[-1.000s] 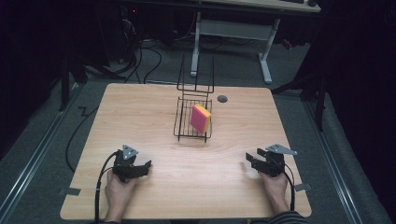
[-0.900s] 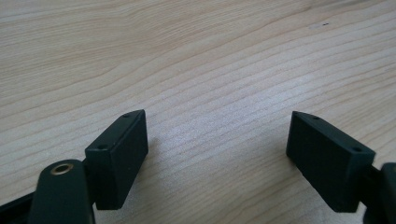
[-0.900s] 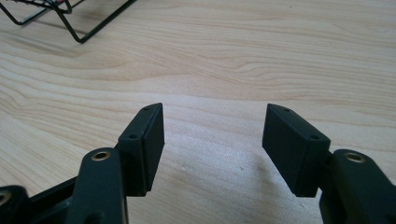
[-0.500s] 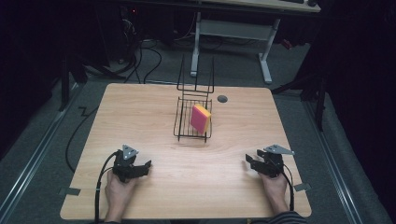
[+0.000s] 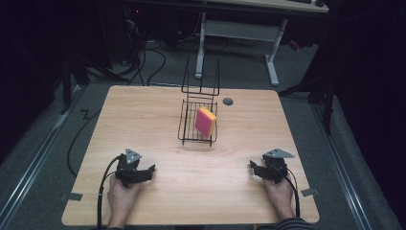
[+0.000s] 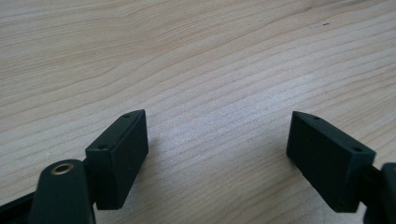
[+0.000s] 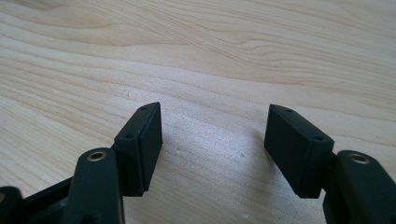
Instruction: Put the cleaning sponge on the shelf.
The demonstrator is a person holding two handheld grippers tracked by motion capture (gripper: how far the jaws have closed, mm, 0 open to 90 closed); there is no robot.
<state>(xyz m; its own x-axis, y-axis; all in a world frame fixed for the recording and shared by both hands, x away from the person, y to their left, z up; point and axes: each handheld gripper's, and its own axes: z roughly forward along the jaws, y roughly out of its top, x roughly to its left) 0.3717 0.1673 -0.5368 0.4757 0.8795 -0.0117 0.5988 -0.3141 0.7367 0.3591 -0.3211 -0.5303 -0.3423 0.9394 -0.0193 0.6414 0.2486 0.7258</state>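
A person is resting the left tool (image 5: 149, 170) and the right tool (image 5: 253, 166) on the near corners of the tabletop (image 5: 143, 120), both wide apart and holding nothing; the right one's jaws have just been opening further. The sponge (image 5: 205, 121) is leaning upright in the wire basket (image 5: 184, 127) at the far middle, well apart from both. Work appears to be just starting; next, one tool needs to reach forward to the basket.

The right claw (image 7: 212, 149) points down at the pale wooden table (image 7: 201, 51), its two black jaws standing well apart — they have just been opening further — with only bare wood grain between them. Each jaw throws a soft shadow on the table.
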